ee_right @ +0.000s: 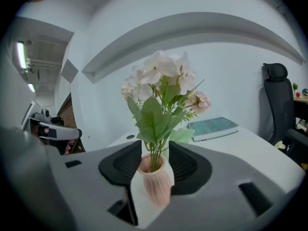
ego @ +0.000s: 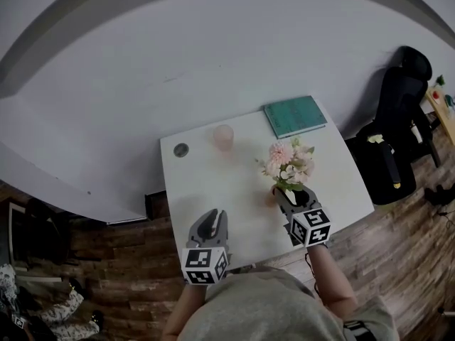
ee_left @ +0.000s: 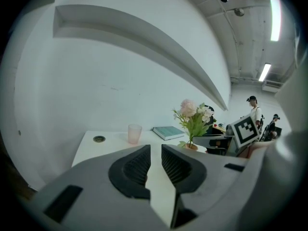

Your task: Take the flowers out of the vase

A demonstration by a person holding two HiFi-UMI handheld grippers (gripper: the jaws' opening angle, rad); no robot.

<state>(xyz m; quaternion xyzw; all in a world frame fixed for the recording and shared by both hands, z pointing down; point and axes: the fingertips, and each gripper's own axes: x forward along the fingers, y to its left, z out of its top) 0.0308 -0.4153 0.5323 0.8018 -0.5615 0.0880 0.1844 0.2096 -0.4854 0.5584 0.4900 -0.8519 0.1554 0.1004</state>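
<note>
A bunch of pale pink and white flowers (ego: 288,163) with green leaves stands in a small ribbed pink vase (ee_right: 155,182) on the white table (ego: 206,183), right of centre. My right gripper (ego: 291,192) reaches in from the near edge. Its jaws stand either side of the vase, the stems (ee_right: 155,160) rise between the pads, and I see no firm press on the vase. My left gripper (ego: 215,215) hovers over the table's near left part, well apart from the flowers (ee_left: 192,114). Its jaws are narrowly open with nothing between them.
A translucent pink cup (ego: 223,136) and a round cable grommet (ego: 181,150) sit at the table's far left. A teal book (ego: 295,115) lies at the far right corner. A black office chair (ego: 398,133) stands to the right, and a person (ee_left: 253,110) stands in the background.
</note>
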